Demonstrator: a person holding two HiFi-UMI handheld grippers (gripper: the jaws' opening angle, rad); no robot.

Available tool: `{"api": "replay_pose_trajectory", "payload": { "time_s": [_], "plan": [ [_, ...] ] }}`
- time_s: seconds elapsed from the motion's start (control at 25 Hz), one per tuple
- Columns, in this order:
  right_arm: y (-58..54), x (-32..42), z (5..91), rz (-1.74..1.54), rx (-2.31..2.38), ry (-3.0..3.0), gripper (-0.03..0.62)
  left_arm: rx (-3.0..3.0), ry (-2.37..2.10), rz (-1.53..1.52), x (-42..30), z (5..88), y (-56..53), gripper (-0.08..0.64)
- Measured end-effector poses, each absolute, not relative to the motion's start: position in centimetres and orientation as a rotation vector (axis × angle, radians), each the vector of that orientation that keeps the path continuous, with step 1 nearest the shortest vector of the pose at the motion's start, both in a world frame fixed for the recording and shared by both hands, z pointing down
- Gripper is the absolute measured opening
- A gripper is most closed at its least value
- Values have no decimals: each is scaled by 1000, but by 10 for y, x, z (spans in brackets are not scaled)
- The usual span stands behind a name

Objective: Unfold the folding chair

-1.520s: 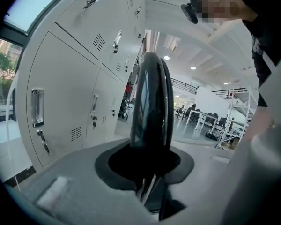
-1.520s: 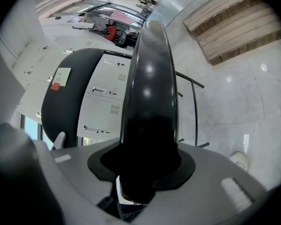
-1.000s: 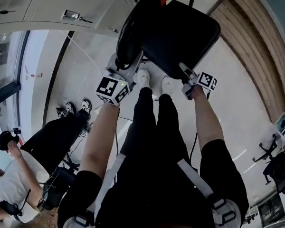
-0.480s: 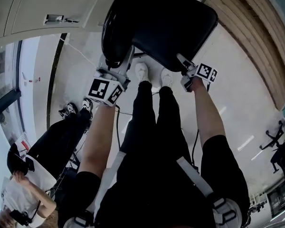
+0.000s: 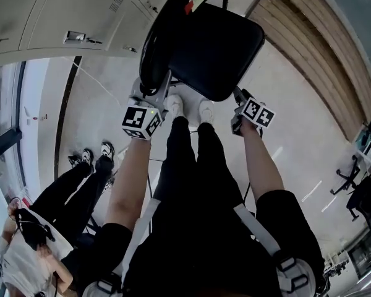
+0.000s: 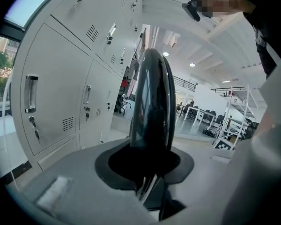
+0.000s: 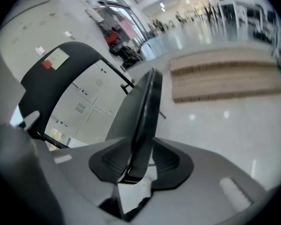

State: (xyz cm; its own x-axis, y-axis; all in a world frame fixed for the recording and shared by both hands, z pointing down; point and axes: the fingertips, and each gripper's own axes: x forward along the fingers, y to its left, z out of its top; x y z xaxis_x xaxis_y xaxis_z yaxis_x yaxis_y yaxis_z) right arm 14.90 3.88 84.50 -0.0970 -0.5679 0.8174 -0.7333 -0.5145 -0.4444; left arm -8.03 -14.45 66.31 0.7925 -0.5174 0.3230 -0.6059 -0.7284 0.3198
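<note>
**A:** Head view first. The chair (image 5: 195, 39) stands just past the person's shoes (image 5: 174, 106), with lockers (image 5: 55, 11) at the far left and wooden steps (image 5: 324, 48) off to the right.

**B:** And both tools are on it! The left gripper (image 5: 162, 86) is on the curved back (image 5: 149, 57). The right gripper (image 5: 238, 96) is at the near right corner of the seat (image 5: 226, 42).

**A:** One on each half, and that makes sense. I'd say the back is being steadied so the seat can swing away from it.

**B:** The seat's broad face is tipped towards us. By my reckoning the unfolding is under way, not finished.

**A:** Left gripper view now. The jaws are at a middling width, clamped on the glossy black rim of the back, which rises straight up between them.

**B:** It looks out across the room past the lockers. That seems a sensible hold for keeping the frame upright.

**A:** Over to the right gripper view. The thin seat edge runs up between the pads (image 7: 168, 159), and the jaws have just been closing onto it.

**B:** It's pressed from both sides, so I'd call it held. The back, with its red label (image 7: 47, 63), shows on the left, standing apart from the seat.

**A:** A pinch on an edge that thin could slip if the hinge binds, so the firm grip matters.
</note>
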Motion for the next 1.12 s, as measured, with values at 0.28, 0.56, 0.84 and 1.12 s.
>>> {"api": "replay_pose_trajectory", "payload": {
  "time_s": [0.28,0.56,0.84,1.12],
  "plan": [
    [-40,65,815,1281,1725,-1783,6,2581,-843,277,-83,662,-155,101],
    [-52,7,889,1243,1391,-1632,5,2588,-894,288,-101,672,-189,89],
    [-54,-11,922,1139,1168,-1575,5,2595,-919,289,-121,683,-216,85],
    [-43,-20,945,1125,1090,-1611,5,2565,-905,289,-140,705,-239,84]
  ]
}}
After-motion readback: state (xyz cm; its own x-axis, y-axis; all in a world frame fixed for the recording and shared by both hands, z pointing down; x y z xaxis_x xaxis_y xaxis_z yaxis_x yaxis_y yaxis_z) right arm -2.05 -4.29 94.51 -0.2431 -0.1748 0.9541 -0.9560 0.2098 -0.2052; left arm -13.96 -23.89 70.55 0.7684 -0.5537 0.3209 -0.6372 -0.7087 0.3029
